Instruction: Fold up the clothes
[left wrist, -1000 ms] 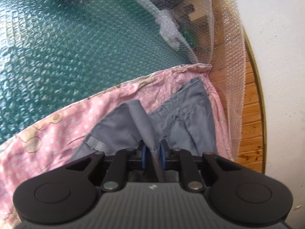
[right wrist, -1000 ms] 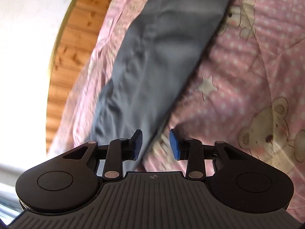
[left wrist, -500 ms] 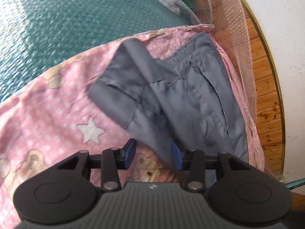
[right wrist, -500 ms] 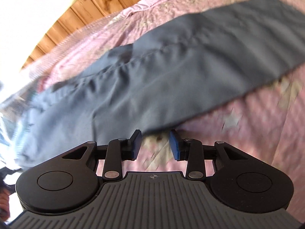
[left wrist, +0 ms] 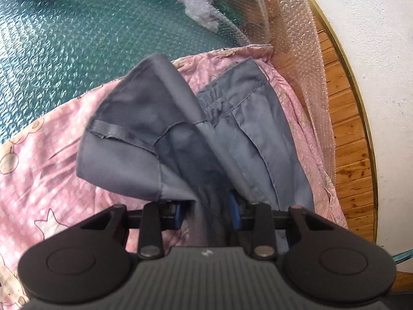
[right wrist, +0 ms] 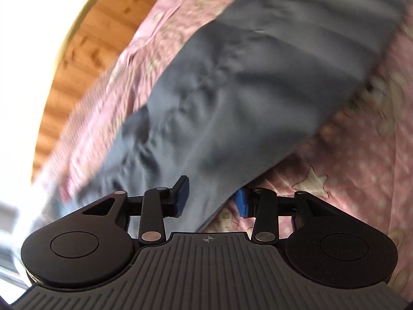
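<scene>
- The grey trousers (left wrist: 247, 129) lie on the pink sheet (left wrist: 46, 155), waistband towards its far edge.
- Your left gripper (left wrist: 206, 211) is closing on a bunched fold.
- Your right gripper (right wrist: 211, 201) is opening, cloth loose between its pads.
- The fabric looks thin, limp and light; take hold at seams or the waistband.

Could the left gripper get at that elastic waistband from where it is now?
Probably yes. The waistband lies uncovered on the pink sheet, ahead of the left gripper. But grey trouser cloth already sits between its closing jaws, so it would likely have to let that go first.
</scene>
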Tool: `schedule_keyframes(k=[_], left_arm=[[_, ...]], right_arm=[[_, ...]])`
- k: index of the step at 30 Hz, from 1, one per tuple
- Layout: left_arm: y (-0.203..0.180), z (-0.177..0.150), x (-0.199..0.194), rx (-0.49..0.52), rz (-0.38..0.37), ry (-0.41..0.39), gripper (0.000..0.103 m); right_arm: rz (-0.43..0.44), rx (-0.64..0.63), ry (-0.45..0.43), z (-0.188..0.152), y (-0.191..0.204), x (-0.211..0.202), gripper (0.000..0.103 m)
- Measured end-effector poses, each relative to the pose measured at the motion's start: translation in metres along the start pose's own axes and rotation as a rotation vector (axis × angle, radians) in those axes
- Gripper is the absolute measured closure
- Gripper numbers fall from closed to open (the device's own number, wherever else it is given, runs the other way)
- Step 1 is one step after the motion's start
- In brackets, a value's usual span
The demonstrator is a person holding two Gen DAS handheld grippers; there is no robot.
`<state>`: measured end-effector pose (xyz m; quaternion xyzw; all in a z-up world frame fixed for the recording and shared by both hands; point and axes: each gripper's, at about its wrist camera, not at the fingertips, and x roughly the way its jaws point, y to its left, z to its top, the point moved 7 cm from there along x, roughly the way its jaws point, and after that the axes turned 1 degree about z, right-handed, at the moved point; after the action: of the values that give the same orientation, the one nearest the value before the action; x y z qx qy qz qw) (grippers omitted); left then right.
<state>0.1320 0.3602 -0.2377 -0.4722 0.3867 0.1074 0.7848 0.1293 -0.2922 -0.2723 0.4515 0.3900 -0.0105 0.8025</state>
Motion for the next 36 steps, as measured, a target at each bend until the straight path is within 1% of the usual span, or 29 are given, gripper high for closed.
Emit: schedule_keyframes(k=[1,2,3,5,6,9,10,11,12,13,14,15,16,17,19,20,21,22,24,26,27,28,30,31,32,33,34,36], left_arm=[[-0.003,0.002,0.0,0.007,0.001,-0.001,0.071],[-0.005,0.004,0.0,0.013,0.002,-0.002,0.072],[-0.007,0.006,0.0,0.014,0.001,-0.001,0.072],[-0.01,0.01,0.0,0.013,-0.004,0.0,0.074],[-0.011,0.013,0.001,0.013,-0.007,0.002,0.074],[-0.016,0.016,0.006,0.029,0.003,0.012,0.074],[-0.017,0.016,0.009,0.038,0.012,0.015,0.074],[-0.018,0.015,0.011,0.047,0.02,0.017,0.075],[-0.017,0.013,0.013,0.06,0.039,0.013,0.076],[-0.017,0.012,0.014,0.074,0.06,0.009,0.086],[-0.018,0.011,0.013,0.096,0.084,0.002,0.097],[-0.019,0.011,0.011,0.119,0.11,-0.005,0.098],[-0.024,0.012,0.002,0.129,0.106,-0.015,0.099],[-0.032,0.013,-0.015,0.12,0.059,-0.025,0.1],[-0.051,0.016,-0.058,0.139,-0.03,-0.038,0.1],[-0.05,0.017,-0.069,0.151,-0.031,-0.023,0.1],[-0.047,0.017,-0.077,0.162,-0.023,-0.004,0.1],[-0.035,0.016,-0.072,0.155,0.006,0.034,0.099],[0.004,0.005,-0.037,0.114,0.104,0.153,0.099],[0.039,-0.011,-0.007,0.108,0.261,0.214,0.099],[0.047,-0.014,-0.002,0.083,0.268,0.201,0.098],[0.048,-0.013,-0.004,0.058,0.258,0.174,0.1],[0.044,-0.011,-0.012,0.074,0.271,0.13,0.099],[0.043,-0.01,-0.017,0.084,0.278,0.113,0.097],[0.043,-0.01,-0.023,0.095,0.285,0.096,0.092],[0.044,-0.009,-0.029,0.106,0.299,0.081,0.09],[0.047,-0.009,-0.035,0.11,0.319,0.071,0.085],[0.057,-0.009,-0.05,0.114,0.365,0.058,0.082]], right_arm=[[0.03,0.016,-0.024,-0.001,0.001,-0.007,0.048],[0.039,0.003,-0.033,-0.005,0.002,-0.014,0.047],[0.026,-0.041,-0.019,-0.012,0.004,-0.017,0.047],[-0.021,-0.186,0.055,-0.031,0.01,-0.014,0.051],[-0.026,-0.236,0.102,-0.041,0.012,-0.009,0.052],[0.024,-0.194,0.11,-0.042,0.016,0.002,0.053],[0.037,-0.147,0.084,-0.037,0.015,0.006,0.049],[0.049,-0.091,0.051,-0.03,0.014,0.01,0.043],[0.056,-0.038,0.028,-0.025,0.011,0.015,0.044],[0.064,0.005,0.017,-0.02,0.01,0.019,0.051],[0.047,0.028,0.018,-0.015,0.01,0.023,0.086],[0.051,0.046,-0.002,-0.008,0.014,0.013,0.102],[0.062,0.063,-0.029,0.0,0.019,0.0,0.103],[0.074,0.08,-0.055,0.007,0.024,-0.013,0.103],[0.075,0.068,-0.107,0.021,0.038,-0.056,0.103],[0.074,0.059,-0.133,0.028,0.045,-0.079,0.103],[0.057,0.073,-0.13,0.032,0.042,-0.089,0.103],[0.015,0.074,-0.118,0.033,0.033,-0.089,0.103],[-0.086,0.065,-0.068,0.027,0.012,-0.068,0.103],[-0.185,0.06,-0.004,0.016,-0.009,-0.042,0.103],[-0.211,0.055,0.006,0.012,-0.014,-0.037,0.103],[-0.232,0.052,0.011,0.008,-0.017,-0.035,0.103],[-0.248,0.009,-0.021,0.006,-0.011,-0.047,0.103],[-0.271,-0.015,-0.027,0.005,-0.01,-0.053,0.099],[-0.298,-0.039,-0.03,0.004,-0.01,-0.059,0.087],[-0.324,-0.063,-0.033,0.002,-0.01,-0.065,0.083],[-0.35,-0.087,-0.036,0.001,-0.01,-0.07,0.079],[-0.376,-0.13,-0.017,-0.007,-0.006,-0.079,0.077]])
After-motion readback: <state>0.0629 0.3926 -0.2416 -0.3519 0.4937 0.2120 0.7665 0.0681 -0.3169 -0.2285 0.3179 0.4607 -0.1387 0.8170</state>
